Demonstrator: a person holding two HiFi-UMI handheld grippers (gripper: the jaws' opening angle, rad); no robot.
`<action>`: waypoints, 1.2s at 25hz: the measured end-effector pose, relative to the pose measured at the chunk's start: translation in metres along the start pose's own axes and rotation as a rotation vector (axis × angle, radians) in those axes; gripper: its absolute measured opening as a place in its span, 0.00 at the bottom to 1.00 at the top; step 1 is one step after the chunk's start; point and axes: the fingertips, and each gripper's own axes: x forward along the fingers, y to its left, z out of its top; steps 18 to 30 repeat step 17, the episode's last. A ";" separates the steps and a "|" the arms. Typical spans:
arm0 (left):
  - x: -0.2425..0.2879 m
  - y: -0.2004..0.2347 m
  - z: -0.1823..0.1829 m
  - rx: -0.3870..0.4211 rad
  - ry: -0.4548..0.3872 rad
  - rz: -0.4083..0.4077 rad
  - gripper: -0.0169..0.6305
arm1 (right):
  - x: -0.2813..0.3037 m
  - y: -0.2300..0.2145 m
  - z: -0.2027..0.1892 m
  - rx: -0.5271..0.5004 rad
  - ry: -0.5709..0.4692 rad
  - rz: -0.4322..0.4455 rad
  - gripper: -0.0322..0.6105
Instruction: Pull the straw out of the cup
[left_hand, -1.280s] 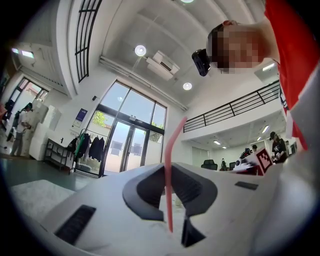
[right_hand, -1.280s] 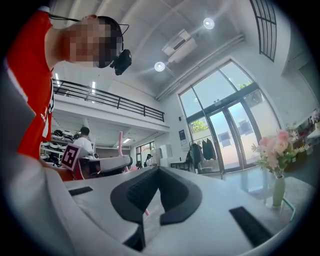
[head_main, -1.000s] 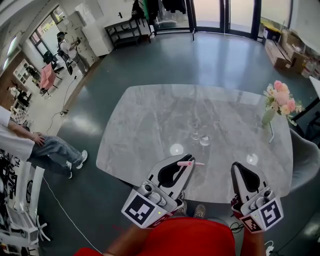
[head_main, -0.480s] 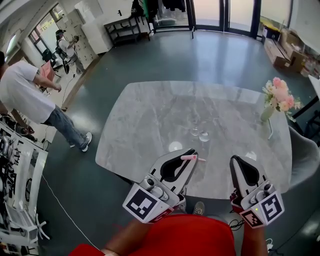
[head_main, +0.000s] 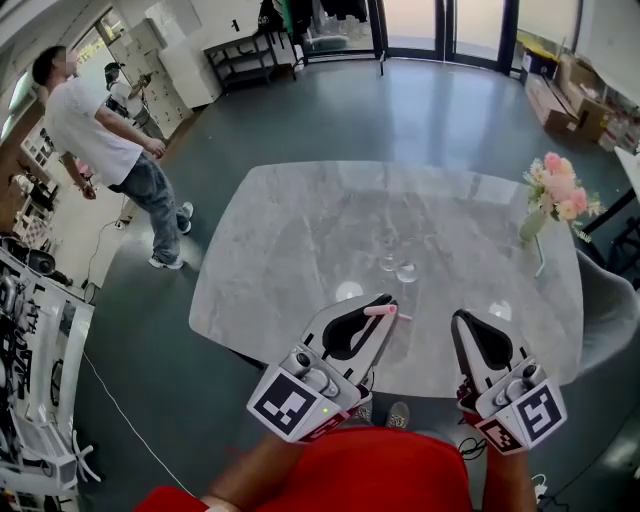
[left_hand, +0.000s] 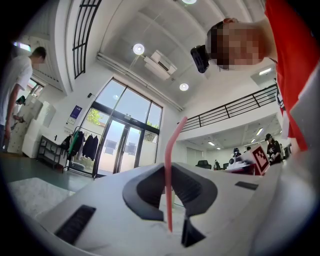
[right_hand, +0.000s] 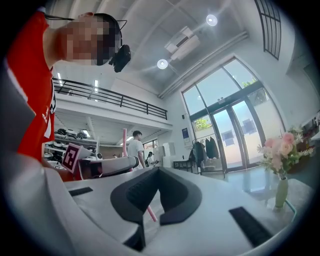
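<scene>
A pink straw (head_main: 386, 312) lies crosswise in the tips of my left gripper (head_main: 384, 306), which is shut on it above the near edge of the grey marble table (head_main: 300, 250). In the left gripper view the straw (left_hand: 168, 175) stands upright between the pads of the left gripper (left_hand: 172, 227). Two clear glass cups (head_main: 390, 264) (head_main: 406, 272) stand mid-table, beyond the straw and apart from it. My right gripper (head_main: 463, 321) hovers to the right, shut with nothing in it. From the right gripper view (right_hand: 145, 227) the left gripper (right_hand: 107, 166) and the straw (right_hand: 124, 142) show at the left.
A vase of pink flowers (head_main: 552, 205) stands at the table's right edge, with a grey chair (head_main: 612, 322) beside it. A person in a white shirt (head_main: 105, 130) walks on the floor at the far left. Racks and shelving (head_main: 30, 400) line the left side.
Both grippers and the straw have kept their places. The person in white at the left has got up and walked toward the back of the room.
</scene>
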 end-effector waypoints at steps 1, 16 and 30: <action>0.000 0.000 0.000 -0.001 0.000 -0.002 0.10 | 0.000 0.000 0.000 0.000 0.001 -0.001 0.06; 0.007 0.005 -0.004 -0.011 0.000 -0.015 0.10 | 0.001 -0.003 -0.001 -0.010 0.012 -0.009 0.06; 0.007 0.006 -0.005 -0.011 0.003 -0.012 0.10 | 0.002 -0.003 -0.001 -0.010 0.013 -0.009 0.06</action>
